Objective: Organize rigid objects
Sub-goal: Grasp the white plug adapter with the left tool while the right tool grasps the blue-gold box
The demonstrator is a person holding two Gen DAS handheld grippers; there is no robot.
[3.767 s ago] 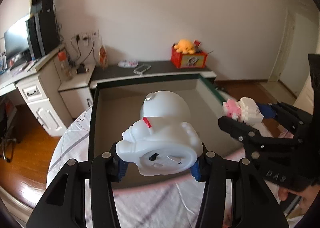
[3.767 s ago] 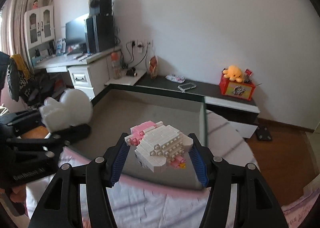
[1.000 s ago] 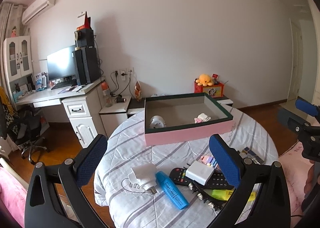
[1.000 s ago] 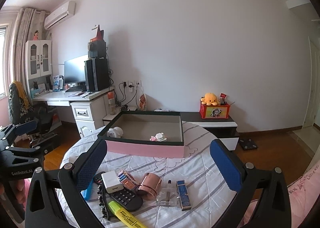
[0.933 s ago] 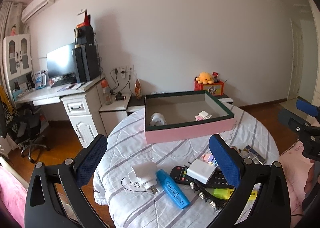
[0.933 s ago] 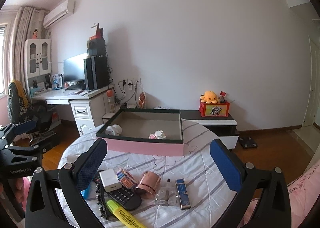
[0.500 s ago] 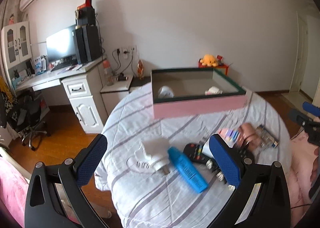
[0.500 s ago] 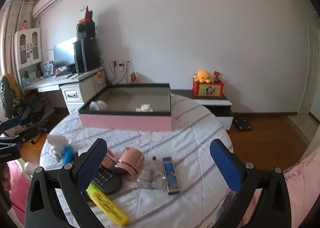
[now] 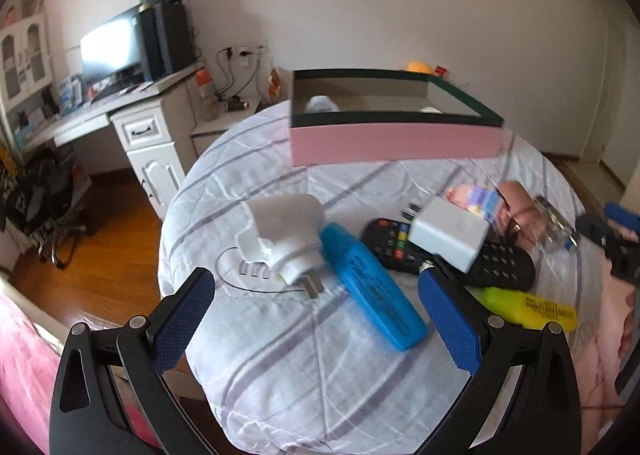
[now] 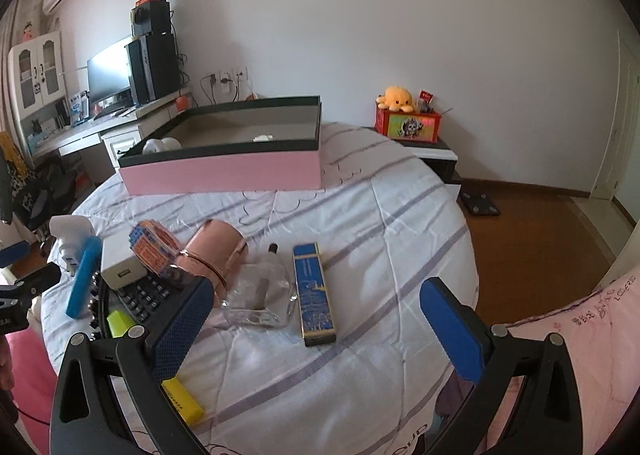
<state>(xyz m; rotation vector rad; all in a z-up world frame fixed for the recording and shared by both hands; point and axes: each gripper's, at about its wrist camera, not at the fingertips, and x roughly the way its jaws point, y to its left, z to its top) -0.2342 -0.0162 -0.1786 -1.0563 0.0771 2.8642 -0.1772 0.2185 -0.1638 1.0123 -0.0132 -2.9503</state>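
While both grippers hang spread and empty over the table, the loose items wait short of the box.

Left gripper [image 9: 316, 319]: jaws wide apart, holding nothing, above the near edge of the table [image 9: 280, 375].
Plug [image 9: 282, 235]: white, hard plastic, probably light; it lies just ahead of the left jaws, touching the blue marker [image 9: 370, 285]. Its broad body looks the safest place to pinch, clear of the prongs and thin cord.
Blue marker: stiff, smooth, likely to roll; best taken across the barrel mid-length.
Right gripper [image 10: 316, 319]: jaws wide apart, empty.
Glass bottle [image 10: 258, 297]: clear, probably slippery and fragile; it lies on its side just ahead, between the copper cup [image 10: 214, 253] and the blue case [image 10: 314, 293].
Blue case: flat, rigid, long; a grip across its narrow width looks sound.
Box [image 10: 224, 171]: pink-walled, at the far side of the table, well apart from both grippers, with two small white items inside.
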